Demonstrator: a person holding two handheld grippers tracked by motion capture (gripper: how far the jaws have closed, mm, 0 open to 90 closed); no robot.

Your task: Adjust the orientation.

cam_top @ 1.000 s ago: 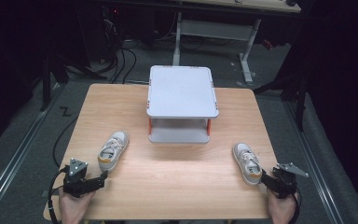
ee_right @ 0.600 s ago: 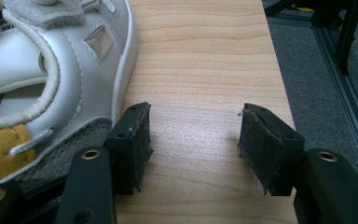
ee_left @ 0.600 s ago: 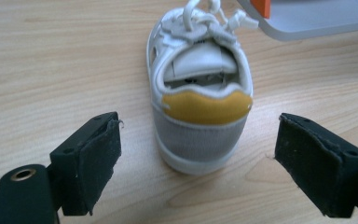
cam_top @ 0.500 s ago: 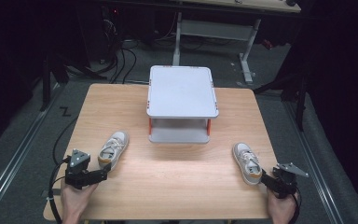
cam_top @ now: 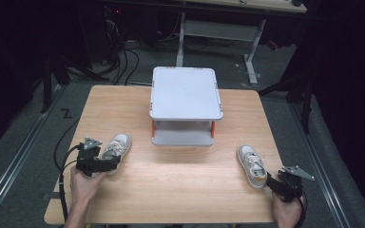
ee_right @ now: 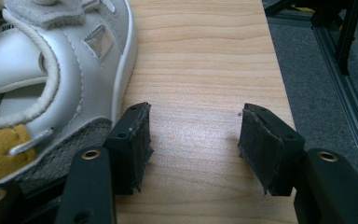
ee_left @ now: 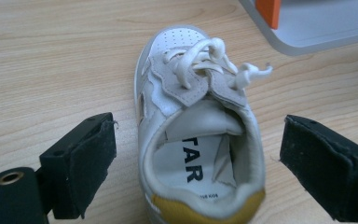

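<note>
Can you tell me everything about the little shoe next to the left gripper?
The left shoe is a small white sneaker with pale grey suede patches, cream laces, a mustard-yellow heel tab and black letters on its insole. It stands upright on the wooden table, toe toward the grey shelf. The left gripper straddles its heel, jaws open, not touching.

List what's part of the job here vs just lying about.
In the job:
- left shoe, heel between the open left claw jaws, untouched
- right shoe, beside the open right claw
- two-tier grey shelf, nearest spot for shoes, probably

Lying about:
- desk frame behind the table
- floor cables
</note>
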